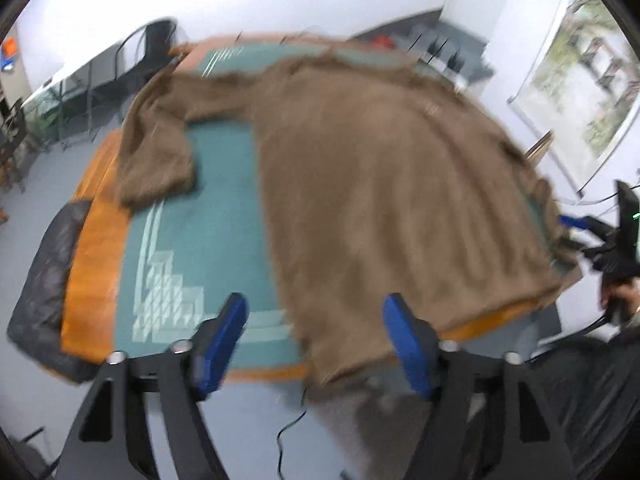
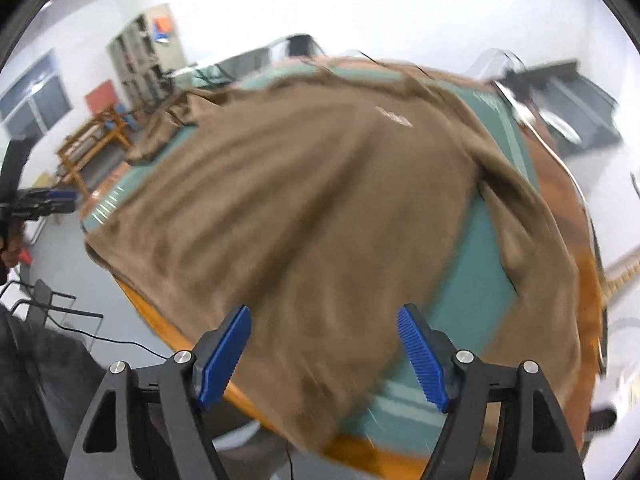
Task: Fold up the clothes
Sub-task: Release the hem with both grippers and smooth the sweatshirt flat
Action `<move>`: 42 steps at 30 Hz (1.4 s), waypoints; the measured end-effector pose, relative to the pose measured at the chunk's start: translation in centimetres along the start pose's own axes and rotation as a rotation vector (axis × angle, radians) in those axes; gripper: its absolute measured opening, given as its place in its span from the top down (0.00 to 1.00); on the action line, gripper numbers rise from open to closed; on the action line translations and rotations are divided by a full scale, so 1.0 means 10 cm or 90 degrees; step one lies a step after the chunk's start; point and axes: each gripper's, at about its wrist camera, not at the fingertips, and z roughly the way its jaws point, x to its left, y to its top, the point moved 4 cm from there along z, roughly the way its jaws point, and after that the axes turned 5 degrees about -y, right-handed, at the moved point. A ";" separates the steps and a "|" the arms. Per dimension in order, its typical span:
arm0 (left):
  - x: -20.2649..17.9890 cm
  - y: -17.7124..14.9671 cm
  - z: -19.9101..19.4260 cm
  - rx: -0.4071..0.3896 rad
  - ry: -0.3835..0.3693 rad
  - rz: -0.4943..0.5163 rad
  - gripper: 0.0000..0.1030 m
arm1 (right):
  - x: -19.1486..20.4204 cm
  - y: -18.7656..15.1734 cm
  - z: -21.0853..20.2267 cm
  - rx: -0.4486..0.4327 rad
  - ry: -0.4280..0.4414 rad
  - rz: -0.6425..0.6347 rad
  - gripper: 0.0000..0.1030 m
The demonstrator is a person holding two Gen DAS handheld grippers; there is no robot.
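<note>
Sweater (image 1: 380,184), brown and long-sleeved, lies spread flat over a green mat (image 1: 200,240) on an orange wooden table (image 1: 92,264), its hem hanging past the table's near edge. Above that hem the left gripper (image 1: 316,312) hovers with blue fingers spread wide, holding nothing. The right gripper (image 2: 324,324) is likewise spread and empty over the hem at the sweater's other side. A small pale mark on the sweater's chest is too blurred to read. A dark bag (image 1: 44,280) lies against the table's far-left edge; a chair (image 1: 148,52) stands beyond the table.
</note>
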 end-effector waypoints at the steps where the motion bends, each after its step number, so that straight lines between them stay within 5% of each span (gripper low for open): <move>1: -0.06 0.08 0.04 -0.012 -0.008 0.005 0.21 | 0.08 0.07 0.09 0.005 0.005 -0.011 0.25; 9: -0.40 0.18 1.00 0.074 -0.016 0.043 0.21 | 0.29 0.04 0.90 0.112 0.057 -0.080 0.25; 13: -0.23 -0.03 1.18 0.124 0.025 0.046 0.21 | 0.13 -0.14 0.83 0.131 0.055 -0.102 0.25; 20: -0.09 -0.17 1.15 0.134 0.056 0.085 0.21 | -0.08 -0.37 0.69 0.151 0.041 -0.115 0.24; 24: -0.05 -0.08 1.11 0.151 0.051 0.071 0.21 | -0.05 -0.27 0.72 0.181 0.014 -0.118 0.24; 29: -0.06 0.37 1.07 0.114 0.036 0.059 0.21 | -0.17 0.23 0.66 0.119 -0.017 -0.083 0.24; 34: -0.12 0.81 1.36 0.117 0.032 0.064 0.21 | -0.28 0.71 1.02 0.109 -0.041 -0.077 0.24; 42: 0.07 0.78 1.75 0.180 0.049 0.053 0.21 | -0.30 0.46 1.30 0.150 -0.035 -0.054 0.22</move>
